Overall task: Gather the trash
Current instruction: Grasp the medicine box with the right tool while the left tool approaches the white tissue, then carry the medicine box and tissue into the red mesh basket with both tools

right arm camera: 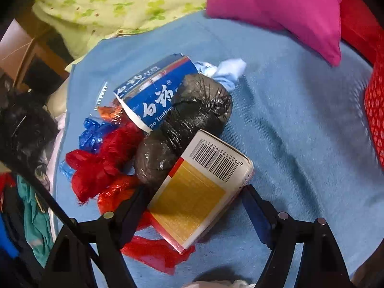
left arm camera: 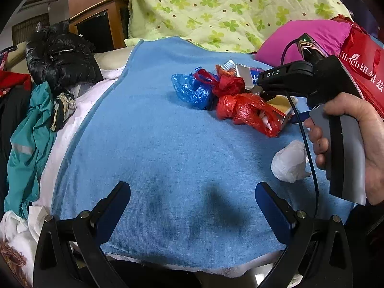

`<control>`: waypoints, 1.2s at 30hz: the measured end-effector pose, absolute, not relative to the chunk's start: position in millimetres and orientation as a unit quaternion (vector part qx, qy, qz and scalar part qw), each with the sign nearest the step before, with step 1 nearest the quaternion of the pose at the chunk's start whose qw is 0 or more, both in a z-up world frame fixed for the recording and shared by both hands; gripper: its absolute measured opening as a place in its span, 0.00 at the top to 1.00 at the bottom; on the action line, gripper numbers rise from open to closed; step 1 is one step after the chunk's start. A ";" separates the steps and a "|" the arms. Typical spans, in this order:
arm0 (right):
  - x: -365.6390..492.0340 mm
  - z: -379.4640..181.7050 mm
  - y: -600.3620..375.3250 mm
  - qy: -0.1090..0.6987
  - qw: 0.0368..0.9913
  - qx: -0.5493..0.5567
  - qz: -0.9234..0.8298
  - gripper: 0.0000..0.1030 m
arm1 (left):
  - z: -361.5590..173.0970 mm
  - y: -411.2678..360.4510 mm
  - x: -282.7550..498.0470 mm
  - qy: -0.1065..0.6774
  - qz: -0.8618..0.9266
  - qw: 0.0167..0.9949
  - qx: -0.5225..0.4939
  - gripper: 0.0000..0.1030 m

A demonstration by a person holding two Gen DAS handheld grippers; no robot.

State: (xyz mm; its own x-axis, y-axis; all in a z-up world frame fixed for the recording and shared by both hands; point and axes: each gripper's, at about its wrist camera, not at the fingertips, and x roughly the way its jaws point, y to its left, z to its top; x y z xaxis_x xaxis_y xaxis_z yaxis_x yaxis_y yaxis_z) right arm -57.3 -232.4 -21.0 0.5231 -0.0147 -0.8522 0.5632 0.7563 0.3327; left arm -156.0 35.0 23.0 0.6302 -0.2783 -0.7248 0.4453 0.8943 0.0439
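Note:
A heap of trash lies on a blue cloth [left arm camera: 168, 144]: a blue plastic bag [left arm camera: 192, 91], a red plastic bag [left arm camera: 244, 112], a yellow and white box [right arm camera: 199, 196], a blue toothpaste box [right arm camera: 156, 93] and a black bag bundle [right arm camera: 187, 124]. A white crumpled bag [left arm camera: 289, 162] lies apart, nearer me. My left gripper [left arm camera: 192, 206] is open and empty over bare cloth. My right gripper [right arm camera: 192, 211] is open, its jaws on either side of the yellow box; it also shows in the left wrist view [left arm camera: 261, 91] at the heap.
A green clover quilt [left arm camera: 216, 7] and a pink pillow [left arm camera: 312, 38] lie behind the heap. A red bag [left arm camera: 364, 67] stands at the right. A black jacket [left arm camera: 60, 57] and teal clothing [left arm camera: 31, 139] are piled at the left, next to a wooden cabinet [left arm camera: 100, 19].

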 end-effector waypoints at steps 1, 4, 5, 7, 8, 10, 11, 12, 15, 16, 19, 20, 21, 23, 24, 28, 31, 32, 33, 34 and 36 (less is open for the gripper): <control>-60.1 -19.7 -234.9 0.458 0.821 0.295 -0.173 0.21 | 23.7 34.3 -156.4 0.378 -0.203 0.896 0.110 0.00; -78.1 -17.2 -251.2 0.463 0.819 0.291 -0.176 0.21 | 25.4 33.0 -156.8 0.376 -0.209 0.896 0.105 0.00; -83.1 -17.4 -257.5 0.465 0.816 0.295 -0.174 0.21 | 25.5 32.3 -156.5 0.377 -0.213 0.896 0.102 0.00; -97.0 -17.2 -275.5 0.466 0.810 0.311 -0.176 0.21 | 24.7 30.3 -156.7 0.380 -0.220 0.893 0.097 0.00; -101.3 -16.8 -281.5 0.466 0.808 0.316 -0.176 0.21 | 24.1 27.7 -156.8 0.382 -0.226 0.891 0.096 0.00; -112.5 -15.3 -296.1 0.462 0.807 0.327 -0.171 0.22 | 22.6 19.1 -156.9 0.387 -0.245 0.884 0.092 0.00; -115.1 -14.3 -298.8 0.460 0.808 0.326 -0.174 0.22 | 22.0 14.6 -156.9 0.389 -0.253 0.881 0.091 0.00; -118.3 -13.5 -301.9 0.462 0.809 0.317 -0.179 0.22 | 21.5 8.2 -156.6 0.391 -0.262 0.878 0.091 0.00; -121.4 -14.6 -303.0 0.468 0.806 0.321 -0.170 0.22 | 20.1 -9.8 -155.1 0.397 -0.286 0.868 0.091 0.00; -118.9 -14.6 -300.6 0.469 0.807 0.318 -0.168 0.26 | 19.3 -16.6 -154.3 0.398 -0.295 0.864 0.092 0.00; -117.5 -11.2 -292.8 0.478 0.818 0.281 -0.154 0.46 | 17.1 -31.0 -151.4 0.404 -0.312 0.855 0.091 0.06; -116.0 -11.1 -290.6 0.481 0.819 0.276 -0.146 0.52 | 16.3 -36.1 -150.7 0.407 -0.321 0.851 0.090 0.08; -116.4 -9.6 -287.8 0.482 0.822 0.265 -0.144 0.53 | 14.5 -42.1 -149.5 0.410 -0.330 0.845 0.090 0.16; -120.4 -4.9 -286.6 0.476 0.831 0.249 -0.145 0.53 | 9.5 -54.1 -147.1 0.421 -0.350 0.832 0.090 0.28; -121.7 -1.5 -286.1 0.469 0.836 0.247 -0.143 0.53 | 7.5 -58.1 -146.4 0.425 -0.358 0.827 0.087 0.34; -136.4 21.8 -288.9 0.420 0.866 0.247 -0.115 0.53 | -2.7 -74.4 -140.4 0.448 -0.389 0.802 0.067 0.53; -152.3 44.4 -291.3 0.371 0.891 0.242 -0.095 0.53 | -10.4 -82.3 -135.0 0.457 -0.394 0.796 0.057 0.60; -157.3 52.2 -290.7 0.352 0.900 0.239 -0.091 0.53 | -13.4 -84.5 -132.5 0.462 -0.389 0.795 0.056 0.62; -165.0 61.8 -292.0 0.331 0.910 0.233 -0.088 0.53 | -14.8 -84.7 -131.2 0.463 -0.388 0.795 0.053 0.64; -171.1 69.3 -291.8 0.312 0.918 0.228 -0.086 0.53 | -14.2 -85.0 -130.6 0.462 -0.390 0.795 0.047 0.66; -187.2 85.8 -294.2 0.269 0.934 0.219 -0.084 0.53 | -12.4 -86.3 -131.1 0.460 -0.391 0.796 0.043 0.69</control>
State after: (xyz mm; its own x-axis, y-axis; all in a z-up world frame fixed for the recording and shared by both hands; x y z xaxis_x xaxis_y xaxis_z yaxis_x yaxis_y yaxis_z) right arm -187.2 -294.2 85.8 0.8409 -0.0387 -0.5398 0.2744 0.8902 0.3637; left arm -131.1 -86.3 -12.4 0.2705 -0.5832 -0.7660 0.6618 0.6905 -0.2920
